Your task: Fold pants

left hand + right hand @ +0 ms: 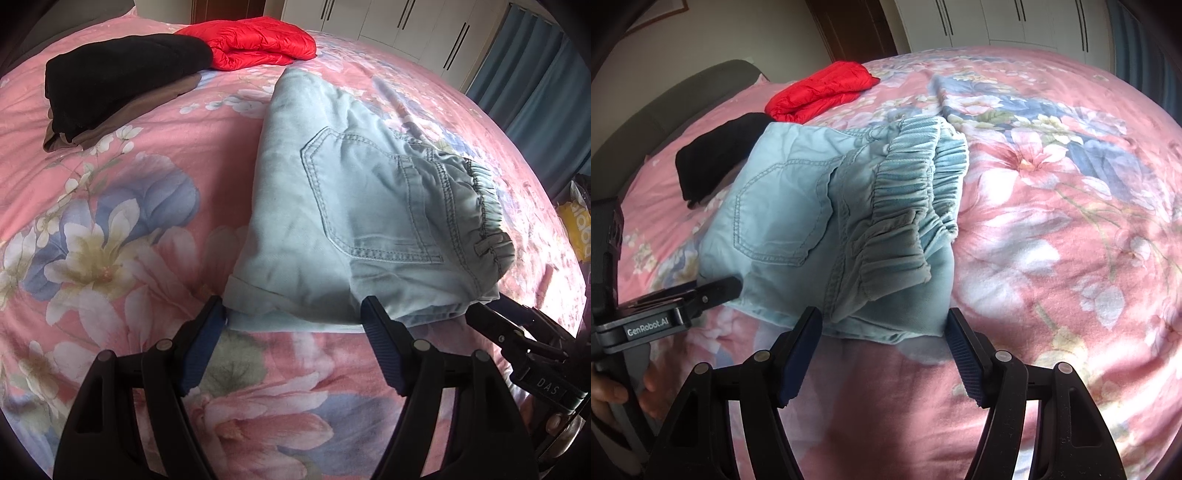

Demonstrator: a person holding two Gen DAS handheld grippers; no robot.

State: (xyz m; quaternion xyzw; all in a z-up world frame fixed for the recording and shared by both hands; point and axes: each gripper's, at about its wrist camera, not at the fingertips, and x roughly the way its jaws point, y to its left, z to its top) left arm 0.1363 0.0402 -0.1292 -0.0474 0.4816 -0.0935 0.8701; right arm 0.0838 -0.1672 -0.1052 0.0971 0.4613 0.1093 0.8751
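The folded light blue pants [354, 206] lie on the flowery bed cover [110, 221]. The left gripper [295, 317] and right gripper [882, 325] both sit wide apart at the pants' near edge, holding nothing.

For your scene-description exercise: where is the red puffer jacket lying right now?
The red puffer jacket lies at the bed's far end in both views, touching the black folded garment, beyond the light blue jeans.

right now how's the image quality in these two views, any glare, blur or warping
Left wrist view: strong fisheye bulge, dark corners, the bedspread blown out white at the right edge; the jeans are sharp. Right wrist view: same warping, glare whitening the bedspread at lower right, the jeans' waistband crisp, the near gripper fingers slightly soft.
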